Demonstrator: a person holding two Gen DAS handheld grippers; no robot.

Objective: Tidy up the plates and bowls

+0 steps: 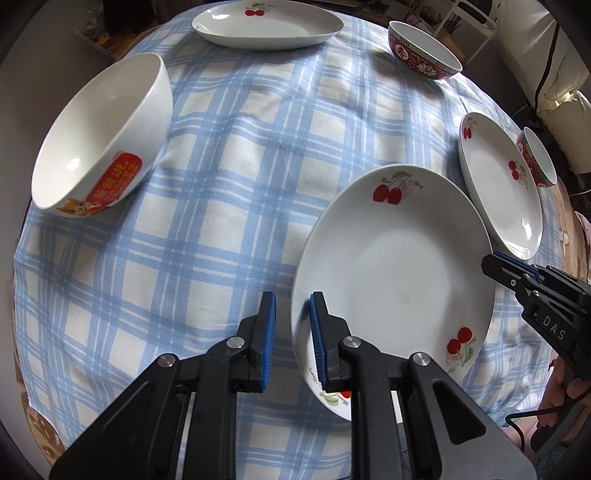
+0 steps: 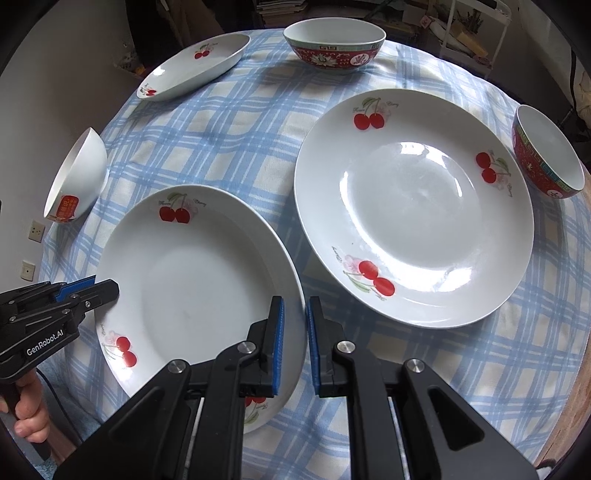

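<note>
A white cherry-print plate (image 1: 395,266) (image 2: 192,280) is held by both grippers at opposite edges. My left gripper (image 1: 292,297) (image 2: 107,286) is shut on its left rim, which runs between the blue pads. Shut on the right rim is my right gripper (image 2: 295,301) (image 1: 489,260). The plate casts a shadow on the cloth under its right edge. A second cherry plate (image 2: 413,206) (image 1: 498,184) lies just to its right. A third cherry plate (image 1: 266,26) (image 2: 192,66) lies at the far side.
A white bowl with a red label (image 1: 103,136) (image 2: 77,177) stands at the left. One red patterned bowl (image 1: 424,51) (image 2: 334,48) sits at the far edge, another (image 1: 537,158) (image 2: 546,155) at the right. A blue plaid cloth (image 1: 229,192) covers the round table. A hand (image 2: 29,410) grips the left handle.
</note>
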